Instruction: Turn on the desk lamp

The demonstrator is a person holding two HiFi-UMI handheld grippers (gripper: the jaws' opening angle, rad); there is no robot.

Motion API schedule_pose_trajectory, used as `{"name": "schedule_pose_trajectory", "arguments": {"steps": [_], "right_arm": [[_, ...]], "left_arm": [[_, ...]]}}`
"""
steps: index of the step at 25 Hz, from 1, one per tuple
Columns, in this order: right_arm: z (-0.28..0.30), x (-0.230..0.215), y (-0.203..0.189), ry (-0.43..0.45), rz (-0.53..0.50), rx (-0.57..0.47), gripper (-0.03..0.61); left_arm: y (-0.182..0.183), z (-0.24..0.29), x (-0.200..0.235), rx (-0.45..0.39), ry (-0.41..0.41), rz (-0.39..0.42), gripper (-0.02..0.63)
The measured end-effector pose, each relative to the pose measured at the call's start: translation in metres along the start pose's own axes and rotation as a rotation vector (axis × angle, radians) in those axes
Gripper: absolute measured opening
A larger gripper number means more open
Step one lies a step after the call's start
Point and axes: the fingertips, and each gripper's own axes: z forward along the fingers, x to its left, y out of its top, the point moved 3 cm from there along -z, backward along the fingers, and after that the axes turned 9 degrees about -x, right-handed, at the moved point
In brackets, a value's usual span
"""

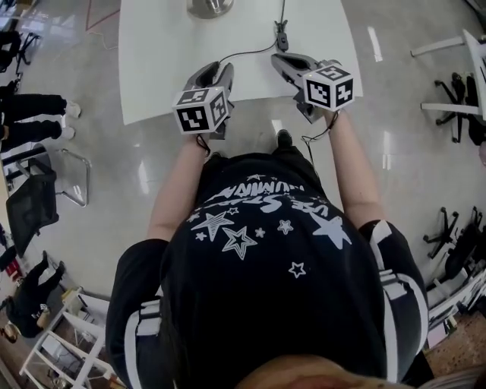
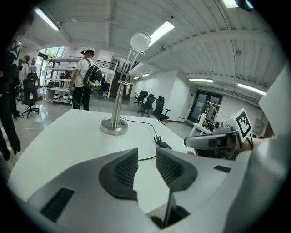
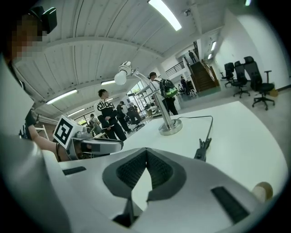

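Brushed-steel desk lamp (image 2: pixel 114 125) sits far back, so I aim at its black inline cord switch (image 3: pixel 202 149). Right gripper (image 3: pixel 146 151) pinched closed and empty, likely for pressing; left gripper (image 2: pixel 146 154) part-open, empty.

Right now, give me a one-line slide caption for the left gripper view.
Left gripper, fingers apart and empty, over the table, facing the desk lamp and its cord switch.

Bright ceiling strips (image 3: pixel 164 13) glare off floor (image 1: pixel 114 175); fisheye-warped edges.
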Motion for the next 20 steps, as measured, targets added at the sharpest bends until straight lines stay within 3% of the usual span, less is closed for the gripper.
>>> {"name": "schedule_pose_trajectory", "arguments": {"steps": [8,20], "right_arm": [[0.05,0.053,-0.006,-0.038,-0.015,-0.023,0.005],[0.089,0.14,-0.013,-0.152,0.002,-0.132,0.005]], "left_arm": [[0.007,-0.036,0.051,-0.031,-0.067,-0.015,0.137],[0.026,-0.098,0.118,-0.054,-0.183,0.016,0.041]]}}
